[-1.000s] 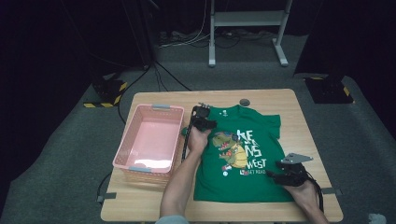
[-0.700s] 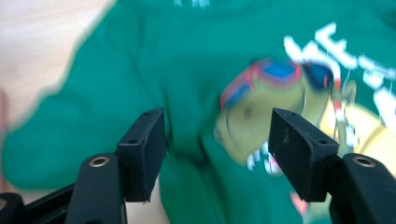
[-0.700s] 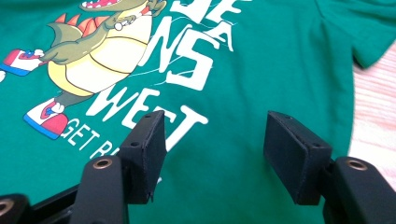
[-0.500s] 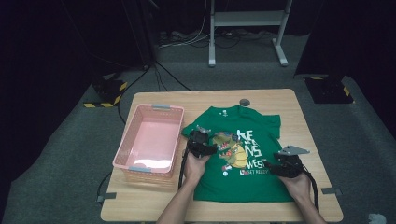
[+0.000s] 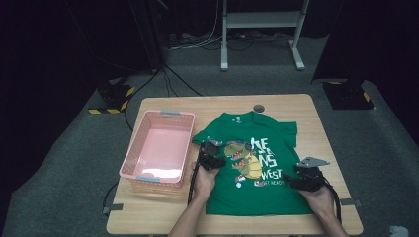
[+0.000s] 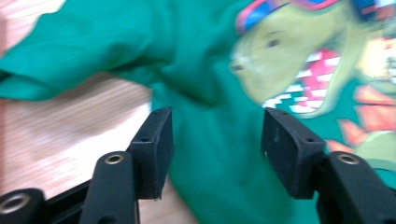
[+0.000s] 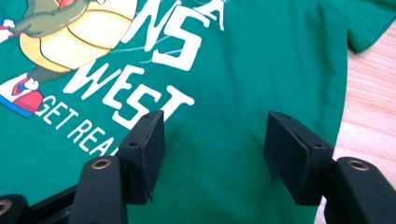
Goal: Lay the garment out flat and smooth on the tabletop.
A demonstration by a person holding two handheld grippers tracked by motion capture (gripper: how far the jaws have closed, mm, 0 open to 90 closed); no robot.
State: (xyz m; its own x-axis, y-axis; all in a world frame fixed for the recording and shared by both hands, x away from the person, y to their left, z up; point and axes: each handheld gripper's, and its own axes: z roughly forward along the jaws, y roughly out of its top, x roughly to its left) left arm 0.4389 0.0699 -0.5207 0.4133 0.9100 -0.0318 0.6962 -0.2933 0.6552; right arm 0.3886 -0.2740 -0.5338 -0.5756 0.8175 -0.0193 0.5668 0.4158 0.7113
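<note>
Since a second ago, left gripper (image 5: 210, 155) has come down from the shirt's upper left corner to its left edge below the sleeve; right gripper (image 5: 304, 178) holds the same spot. Green T-shirt (image 5: 267, 197) lies flat, print side up, on the right half of the wooden table (image 5: 148, 219), collar toward the far edge, hem near the person's side. Dinosaur print (image 5: 243, 160) and white lettering sit mid-chest.

Left gripper: jaws have just been closing a little yet stand parted, the shirt's side edge and bare wood showing between them in the left gripper view; not pinching cloth. Right gripper: over the shirt's right side near the hem, jaws parted above flat fabric, nothing clamped.

Pink basket (image 5: 131, 163) sits just left of the shirt, near the left sleeve. Small dark round object (image 5: 258, 108) rests on the table beyond the collar.
</note>
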